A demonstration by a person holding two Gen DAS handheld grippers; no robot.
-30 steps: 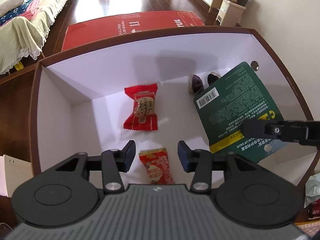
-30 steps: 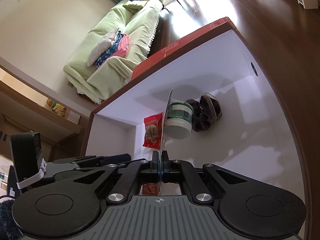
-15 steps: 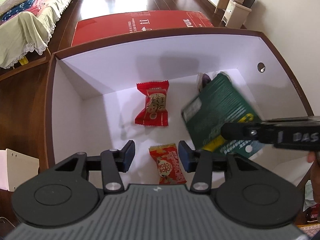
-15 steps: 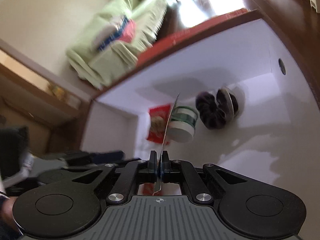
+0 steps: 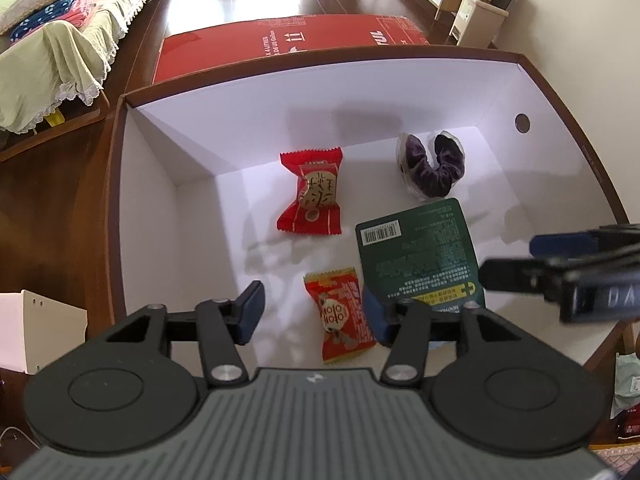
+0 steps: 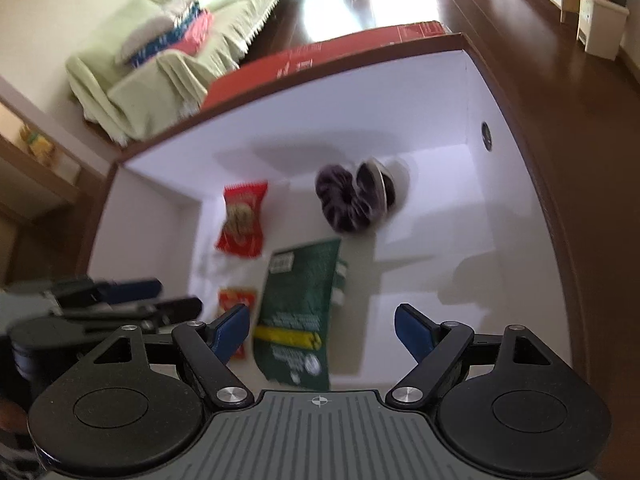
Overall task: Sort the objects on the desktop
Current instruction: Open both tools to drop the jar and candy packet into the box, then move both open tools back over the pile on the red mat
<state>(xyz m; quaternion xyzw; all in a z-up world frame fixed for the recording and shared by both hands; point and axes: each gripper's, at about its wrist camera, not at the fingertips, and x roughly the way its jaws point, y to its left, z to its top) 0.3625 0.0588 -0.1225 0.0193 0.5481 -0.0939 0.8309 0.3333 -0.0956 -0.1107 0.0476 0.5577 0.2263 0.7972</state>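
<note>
- Left gripper [image 5: 314, 310]: jaws spread wide, holding nothing, hovering over the near part of the box. The orange-red snack pack [image 5: 344, 316] lies on the box floor in the gap between the fingers, closer to the right one; contact can't be told.
- Right gripper [image 6: 322, 330]: jaws wide apart, released, nothing held. In the left wrist view it comes in from 3 o'clock [image 5: 560, 268], above the right part of the box.
- Green card pack [image 5: 420, 254], barcode at its far-left corner: lies flat on the box floor, back side up, at about 4 o'clock from box centre. In the right wrist view [image 6: 300, 312] it sits below the gap between the fingers, nearer the left one, and is blurred, so contact w/ the fingers can't be told.
- Box [image 5: 168, 184], white inside, brown rim, open top, holds 4 things:
  - red candy pack [image 5: 314, 194] near centre, toward 11 o'clock from the green pack, apart from it
  - orange-red snack pack at 6 o'clock, just left of the green pack
  - purple scrunchie [image 5: 434, 168] w/ clear wrap at 1 o'clock, near the back wall, just beyond the green pack's far edge
  - green card pack, as above
- Round hole [image 5: 522, 123] in the box's right wall, toward 2 o'clock.
- Red carton [image 5: 280, 44] lies on the floor beyond the box at 12 o'clock; sofa w/ green cover [image 5: 52, 52] at 10 o'clock.
</note>
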